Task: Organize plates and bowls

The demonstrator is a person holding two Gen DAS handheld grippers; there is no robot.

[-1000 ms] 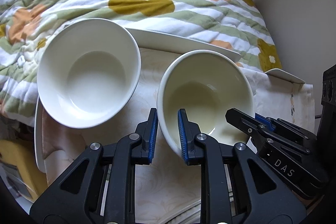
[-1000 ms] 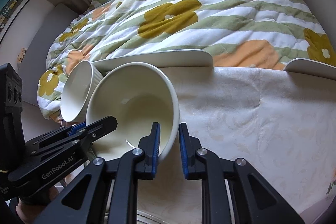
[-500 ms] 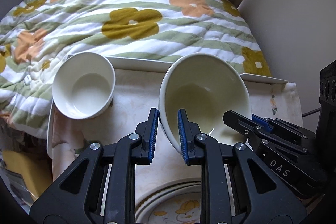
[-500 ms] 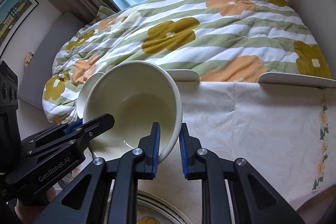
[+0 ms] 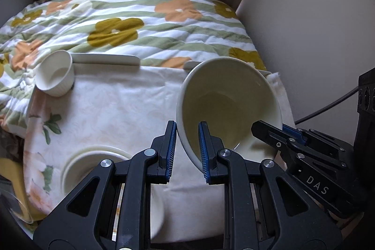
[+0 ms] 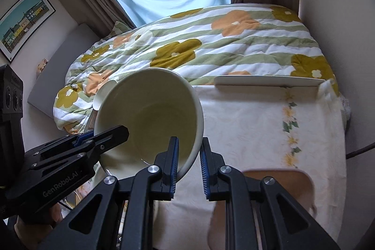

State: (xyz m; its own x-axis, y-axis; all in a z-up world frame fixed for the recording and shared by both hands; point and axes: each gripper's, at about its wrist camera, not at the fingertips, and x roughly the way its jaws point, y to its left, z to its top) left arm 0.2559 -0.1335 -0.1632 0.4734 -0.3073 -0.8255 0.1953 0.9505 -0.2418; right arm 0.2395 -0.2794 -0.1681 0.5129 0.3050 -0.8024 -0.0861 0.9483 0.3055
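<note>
Both grippers hold one large cream bowl (image 5: 229,100) by opposite sides of its rim. It hangs tilted above the cloth-covered table (image 5: 117,104). My left gripper (image 5: 187,136) is shut on the rim's left side. My right gripper (image 6: 189,152) is shut on the rim's right side, with the bowl (image 6: 150,109) to its left. A small white ribbed bowl (image 5: 55,73) rests at the table's far left corner. Cream plates (image 5: 77,163) lie stacked at the front left, partly hidden by my left gripper.
A long white plate (image 5: 105,59) lies along the table's back edge, another (image 6: 267,81) at the back right. A flowered quilt (image 6: 211,43) covers the bed beyond. A brown chair seat (image 6: 281,179) shows at the front right. A wall stands close on the right.
Both grippers have lifted the large bowl and drawn it back from the small bowl, toward the table's right side. The stacked plates have come into view at the front left.
</note>
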